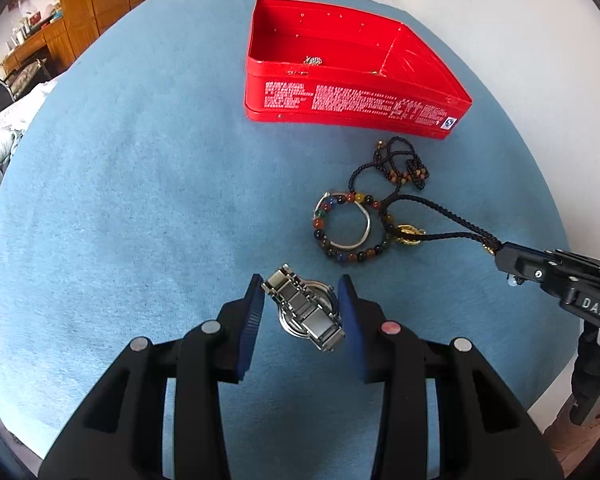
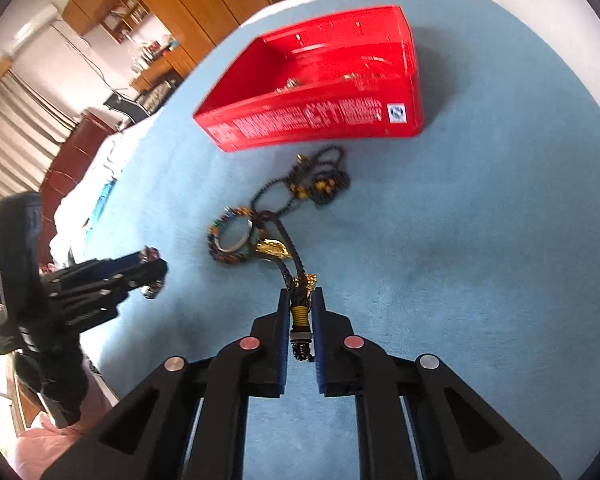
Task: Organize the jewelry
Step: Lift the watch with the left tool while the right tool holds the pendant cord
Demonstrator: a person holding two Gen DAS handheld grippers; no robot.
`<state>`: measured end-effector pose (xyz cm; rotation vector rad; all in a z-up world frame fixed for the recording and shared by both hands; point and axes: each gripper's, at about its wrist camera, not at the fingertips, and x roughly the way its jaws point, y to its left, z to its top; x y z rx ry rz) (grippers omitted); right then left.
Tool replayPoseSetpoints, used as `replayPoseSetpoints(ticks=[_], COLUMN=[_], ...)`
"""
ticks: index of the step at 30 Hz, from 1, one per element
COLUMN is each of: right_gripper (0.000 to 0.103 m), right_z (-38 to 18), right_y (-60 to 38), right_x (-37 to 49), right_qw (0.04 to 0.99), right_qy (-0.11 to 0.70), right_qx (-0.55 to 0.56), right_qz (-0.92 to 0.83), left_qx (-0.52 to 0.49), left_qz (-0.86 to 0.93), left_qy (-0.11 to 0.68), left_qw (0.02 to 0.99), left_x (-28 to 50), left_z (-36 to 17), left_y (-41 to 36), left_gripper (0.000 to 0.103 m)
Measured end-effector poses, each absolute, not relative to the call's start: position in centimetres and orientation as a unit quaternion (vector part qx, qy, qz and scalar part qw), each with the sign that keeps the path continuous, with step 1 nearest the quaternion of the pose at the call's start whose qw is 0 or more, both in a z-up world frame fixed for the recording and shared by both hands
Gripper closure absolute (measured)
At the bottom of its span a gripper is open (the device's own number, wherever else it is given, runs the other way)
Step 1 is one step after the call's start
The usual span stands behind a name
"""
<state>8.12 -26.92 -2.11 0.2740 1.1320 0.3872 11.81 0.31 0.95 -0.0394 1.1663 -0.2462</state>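
Note:
A silver metal watch [image 1: 306, 314] sits between the fingers of my left gripper [image 1: 300, 294]; the blue pads touch its ends and it looks held over the blue cloth. My right gripper [image 2: 300, 300] is shut on the end of a black cord necklace [image 2: 300, 312] with gold fittings; the cord trails to a gold pendant [image 2: 272, 249]. A multicoloured bead bracelet [image 1: 346, 226] with a silver bangle [image 1: 360, 236] lies beside it. A dark bead necklace [image 1: 400, 164] lies in front of the open red tin [image 1: 352, 106], which holds small jewelry pieces.
The blue cloth [image 1: 140, 200] covers a rounded white table. The right gripper also shows at the right edge of the left wrist view [image 1: 504, 256]. The left gripper shows in the right wrist view [image 2: 152, 268]. Wooden cabinets stand in the background.

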Motion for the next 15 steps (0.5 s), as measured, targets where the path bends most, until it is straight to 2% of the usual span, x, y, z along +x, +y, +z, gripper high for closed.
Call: replayPoseSetpoints(ticks=[15], right_gripper=[0.093], right_z=[3.1], right_y=[-27.5], right_x=[9.1], right_qw=[0.84], right_qy=[0.478], right_qx=[0.158], right_qz=[0.203], left_qx=[-0.019], left_qz=[-0.119], left_qy=[0.52], left_qw=[0.845], left_x=[12.9], left_z=[4.8], left_y=[-0.1], left_gripper=[0.066])
